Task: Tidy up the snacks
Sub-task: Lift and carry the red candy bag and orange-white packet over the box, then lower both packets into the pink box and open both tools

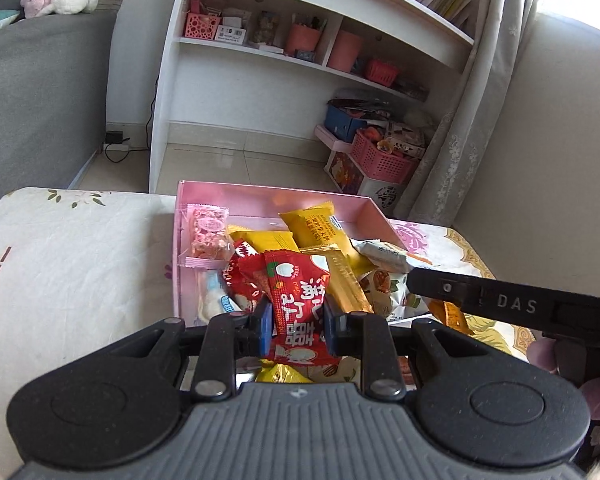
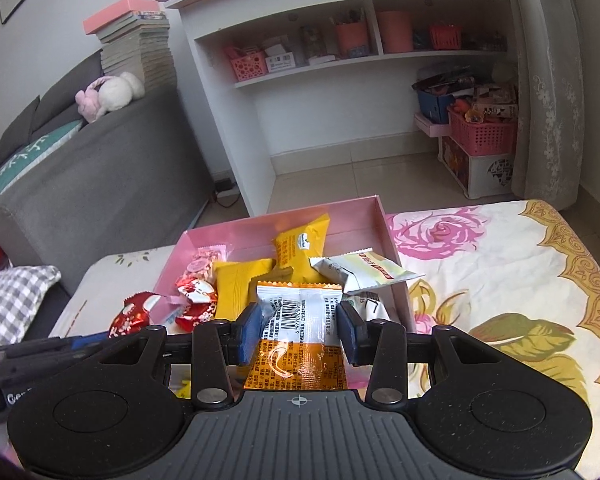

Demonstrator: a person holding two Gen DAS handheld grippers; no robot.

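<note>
Left tool [image 1: 296,322]: clamped on red packet [image 1: 298,300]; right tool [image 2: 298,328]: clamped on barcode packet [image 2: 300,320]; risk: crowded pink box [image 2: 392,240], releases may spill overboard.

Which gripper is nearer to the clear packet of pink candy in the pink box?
Left. The left gripper is just right of the pink candy packet; the right gripper is farther right.

Jaws pinch an orange-white packet [image 2: 298,332] above pink box [image 2: 392,240].
</note>
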